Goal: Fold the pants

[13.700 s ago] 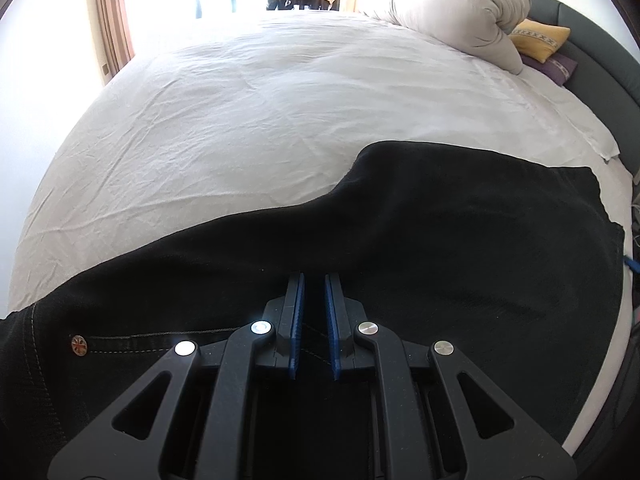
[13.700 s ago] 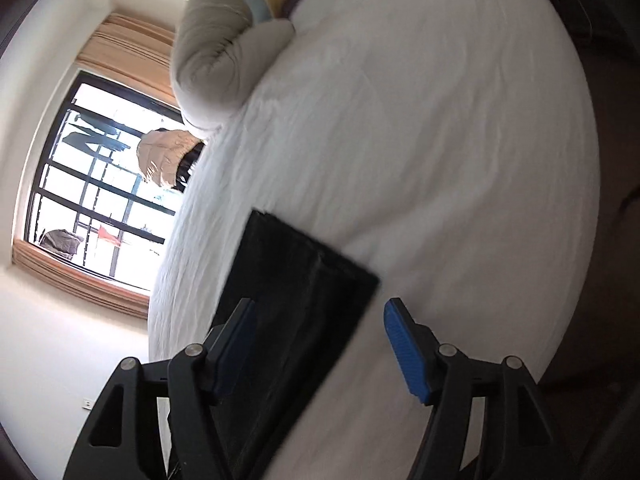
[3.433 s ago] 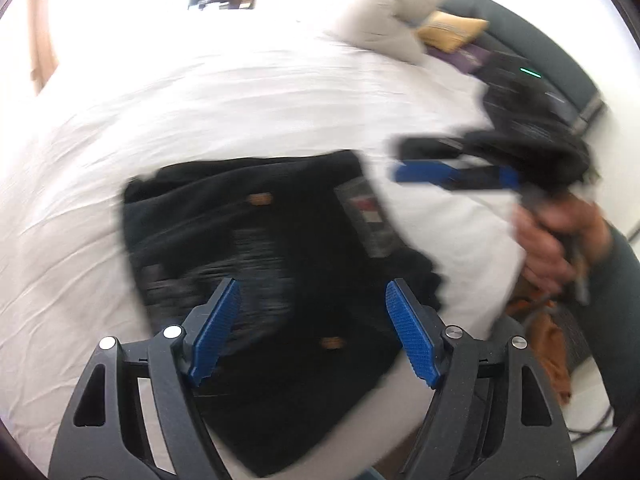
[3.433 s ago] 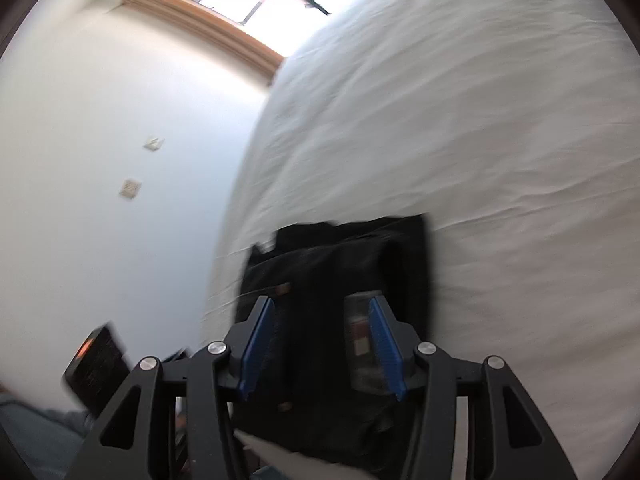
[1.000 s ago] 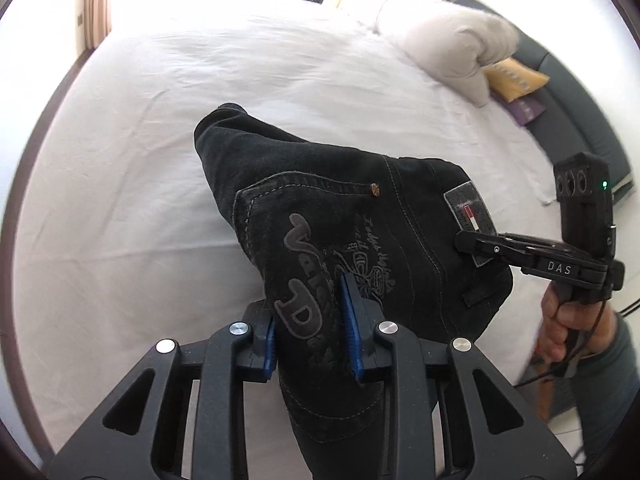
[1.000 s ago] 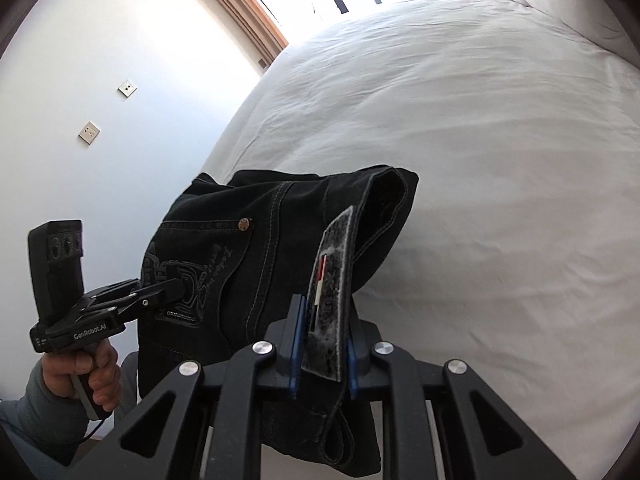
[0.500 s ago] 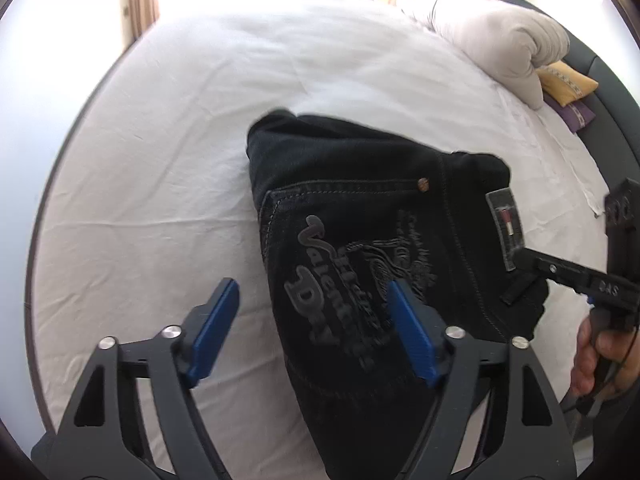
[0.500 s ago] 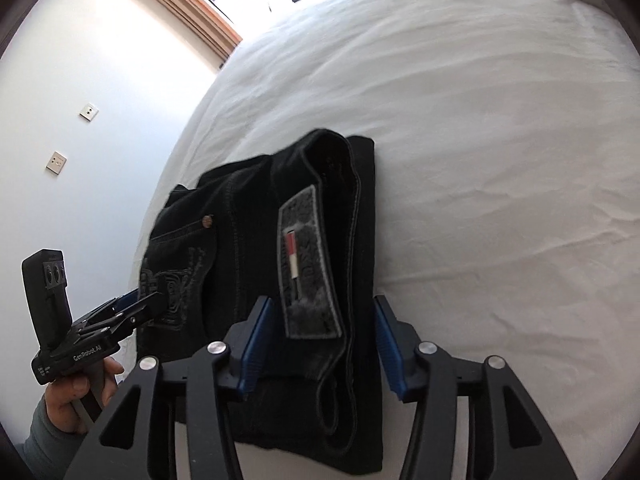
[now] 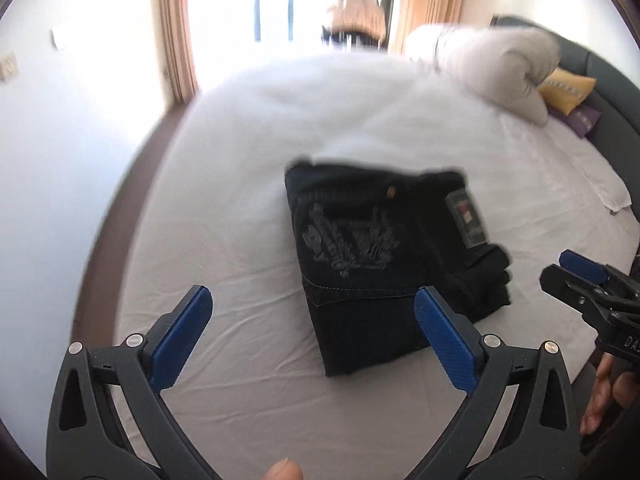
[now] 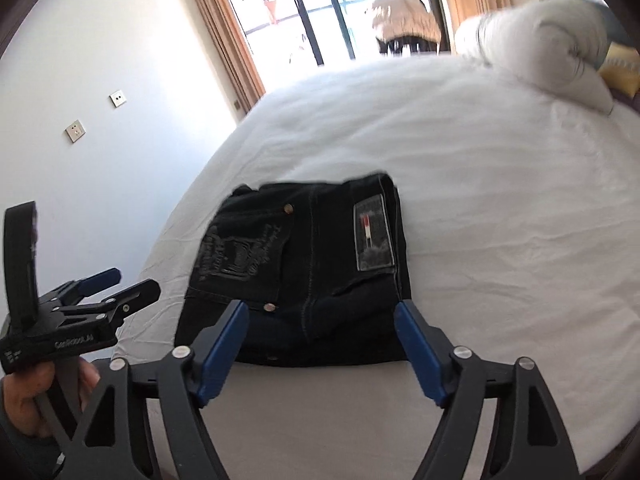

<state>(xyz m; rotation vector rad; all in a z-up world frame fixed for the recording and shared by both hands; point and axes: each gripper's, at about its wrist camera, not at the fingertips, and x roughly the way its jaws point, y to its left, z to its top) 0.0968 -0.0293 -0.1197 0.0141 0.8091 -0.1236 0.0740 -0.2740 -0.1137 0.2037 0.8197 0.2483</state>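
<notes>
The black pants (image 9: pixel 380 248) lie folded into a compact rectangle on the white bed, back pocket embroidery and grey label patch (image 10: pixel 374 236) facing up. My left gripper (image 9: pixel 312 290) hovers short of their near left corner, jaws opening wide, nothing pressed between the blue pads. In its own view my right gripper (image 10: pixel 321 305) hangs over the near edge of the pants (image 10: pixel 312 256), jaws also opening, pads clear of the cloth. Each gripper shows in the other's view: the right gripper (image 9: pixel 554 266) at the right edge, the left gripper (image 10: pixel 136 280) at the left, hand-held.
The white bed sheet (image 9: pixel 240 240) spreads all round the pants. A rolled white duvet (image 9: pixel 500 68), a yellow pillow (image 9: pixel 564 88) and a dark headboard (image 9: pixel 612 92) stand at the far right. Behind are a bright window (image 10: pixel 320 8), curtains and a wall with sockets (image 10: pixel 76 130).
Both grippers were shut on the pants a second ago; they have let go, opened wide and drawn back and upward. The pants have dropped flat on the bed.
</notes>
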